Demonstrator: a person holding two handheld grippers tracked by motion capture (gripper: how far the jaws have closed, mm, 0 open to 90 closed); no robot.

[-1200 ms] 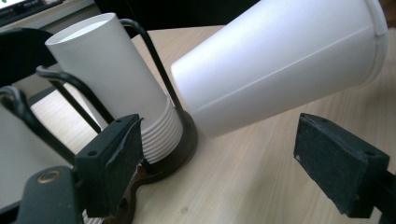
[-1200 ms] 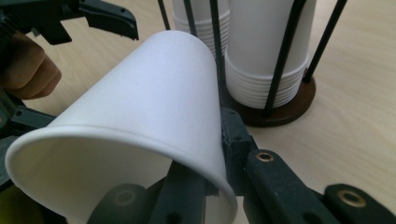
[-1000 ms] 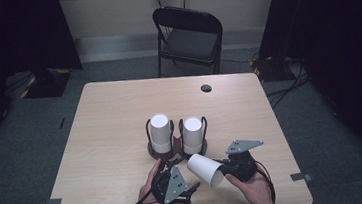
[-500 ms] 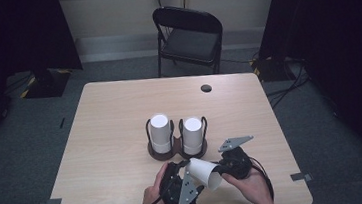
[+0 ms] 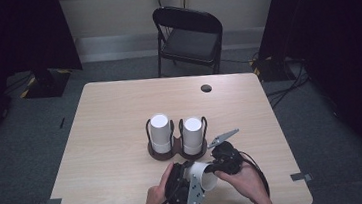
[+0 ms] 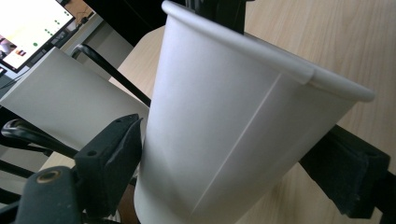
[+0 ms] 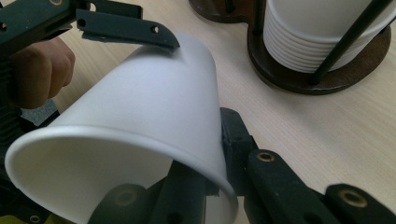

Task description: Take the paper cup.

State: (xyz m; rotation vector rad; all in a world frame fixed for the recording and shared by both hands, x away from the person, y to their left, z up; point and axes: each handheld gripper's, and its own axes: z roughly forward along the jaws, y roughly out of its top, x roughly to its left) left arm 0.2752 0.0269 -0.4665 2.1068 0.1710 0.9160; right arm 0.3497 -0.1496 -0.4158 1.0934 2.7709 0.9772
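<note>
Cup [image 6: 233,135] base perhaps cropped below

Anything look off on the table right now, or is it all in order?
Nothing spilled or damaged. The one thing off upright is the loose paper cup, lying sideways near the table's front edge. The right gripper pinches its rim wall; the left gripper's jaws straddle its base end. Both cup stacks stand straight in their holder.

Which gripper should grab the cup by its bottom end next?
Probably the left gripper. Its jaws sit on either side of the paper cup near the base, while the right gripper is shut on the cup's rim wall, one jaw inside. The cup holder stands just beyond.
</note>
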